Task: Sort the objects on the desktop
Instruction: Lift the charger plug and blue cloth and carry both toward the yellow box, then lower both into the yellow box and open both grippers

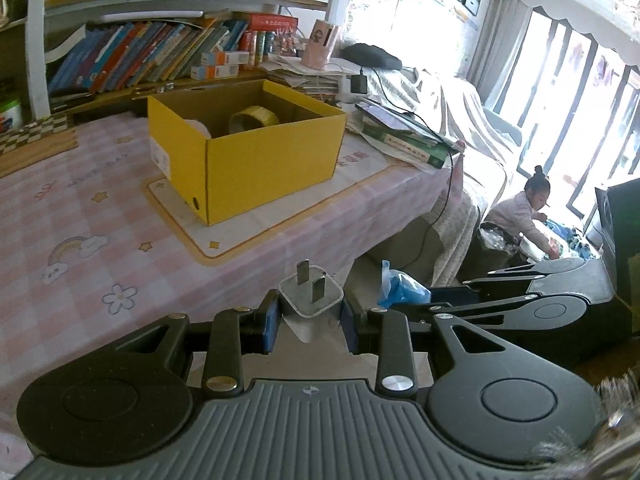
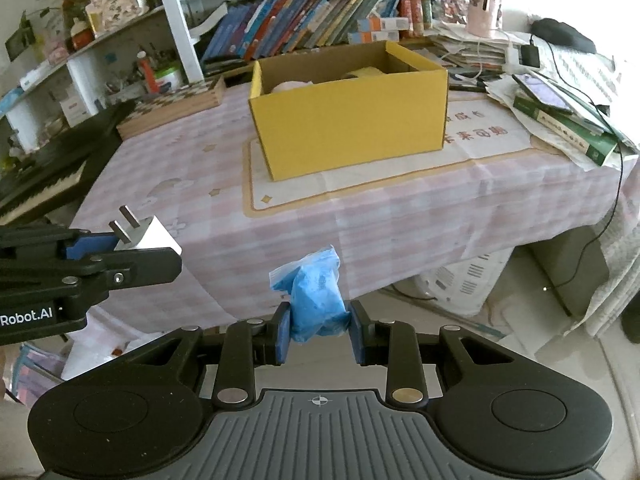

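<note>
While my left camera looks into the yellow box [image 1: 256,152] and shows a yellow tape roll [image 1: 253,119] lying inside it, my right camera sees the same box [image 2: 352,120] mostly from its front wall, with only a pale lump and a scrap of yellow above the rim. The right view alone shows the piano keyboard [image 2: 44,184] left of the box; the left view alone shows a person [image 1: 528,216] crouched on the floor far right of it.

My left gripper [image 1: 311,312] is clamped on a white plug adapter [image 1: 310,294], prongs pointing toward the box. My right gripper [image 2: 320,326] pinches a blue plastic bag [image 2: 316,300] between its pads. Both things hang in front of the box, near the table [image 2: 400,216] edge.
</note>
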